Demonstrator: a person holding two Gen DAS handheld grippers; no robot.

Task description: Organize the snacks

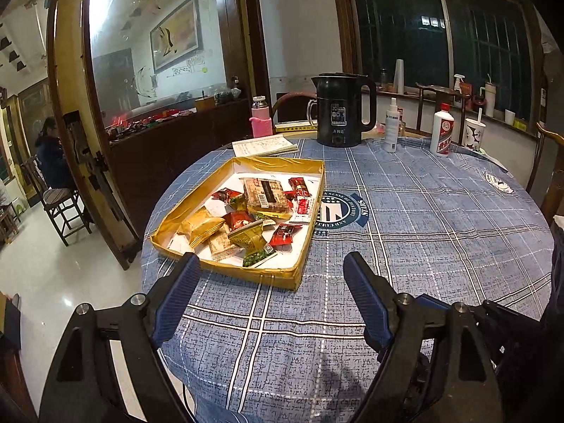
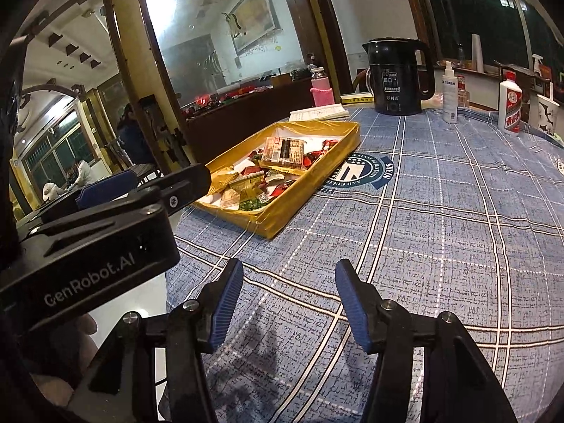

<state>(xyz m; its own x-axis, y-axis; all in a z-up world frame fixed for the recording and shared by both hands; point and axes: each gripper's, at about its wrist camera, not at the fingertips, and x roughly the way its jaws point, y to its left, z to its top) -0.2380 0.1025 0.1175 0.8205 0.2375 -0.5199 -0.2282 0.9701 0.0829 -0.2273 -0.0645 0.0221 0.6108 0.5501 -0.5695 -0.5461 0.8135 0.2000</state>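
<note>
A shallow gold tray (image 1: 282, 276) sits on the blue checked tablecloth (image 1: 423, 229) and holds several wrapped snacks. Among them are a brown barcoded packet (image 1: 264, 194), a gold pastry pack (image 1: 201, 227), a red sweet (image 1: 283, 234) and a green pack (image 1: 259, 257). My left gripper (image 1: 272, 259) stands open just short of the tray's near wall, nothing between its blue pads. My right gripper (image 2: 289, 264) is open over bare cloth, with the tray (image 2: 282, 218) ahead to the left and the brown packet (image 2: 283, 151) inside it. The left tool's black housing (image 2: 98, 246) fills the right wrist view's left side.
At the table's far side stand a black kettle (image 1: 340, 109), a spray bottle (image 1: 392, 127), a white liquor bottle (image 1: 442, 132), a paper cup (image 1: 474, 134), a pink-sleeved bottle (image 1: 261, 120) and an open notebook (image 1: 264, 144). The round table's edge drops off at left. A person (image 1: 51, 155) sits far left.
</note>
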